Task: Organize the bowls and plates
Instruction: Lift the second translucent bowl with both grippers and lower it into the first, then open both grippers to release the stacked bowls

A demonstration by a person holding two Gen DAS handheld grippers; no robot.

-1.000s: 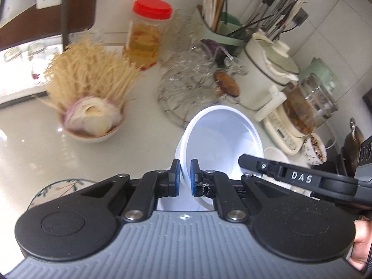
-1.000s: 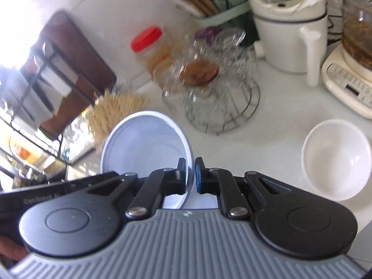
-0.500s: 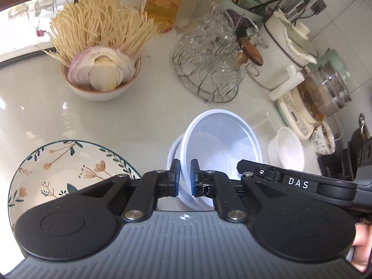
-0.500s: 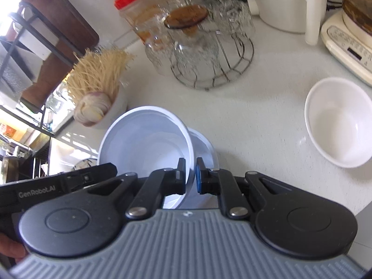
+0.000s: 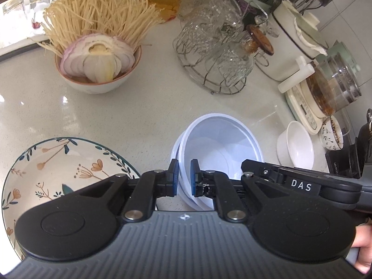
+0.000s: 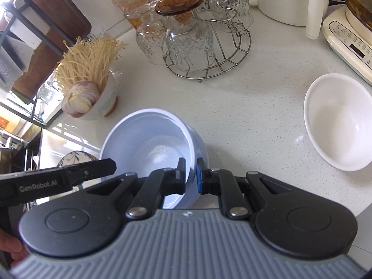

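Note:
A pale blue bowl (image 5: pixel 220 144) sits nested in a second blue bowl (image 5: pixel 176 153) on the white counter. My left gripper (image 5: pixel 184 177) is shut on the upper bowl's near left rim. My right gripper (image 6: pixel 191 176) is shut on the same bowl (image 6: pixel 148 137) at its right rim; the lower bowl (image 6: pixel 201 148) shows beside it. A floral plate (image 5: pixel 58 165) lies to the left. A white bowl (image 6: pixel 337 121) stands to the right, also in the left wrist view (image 5: pixel 295 148).
A bowl of onion and noodles (image 5: pixel 97 69) stands at the back left. A wire rack of upturned glasses (image 5: pixel 214 58) stands behind the bowls. A white pot (image 5: pixel 293 44), a kettle base (image 6: pixel 348 39) and a small patterned cup (image 5: pixel 332 134) line the right side.
Both grippers have lowered the blue bowl down into the second blue bowl on the counter. The counter and floral plate came into closer view.

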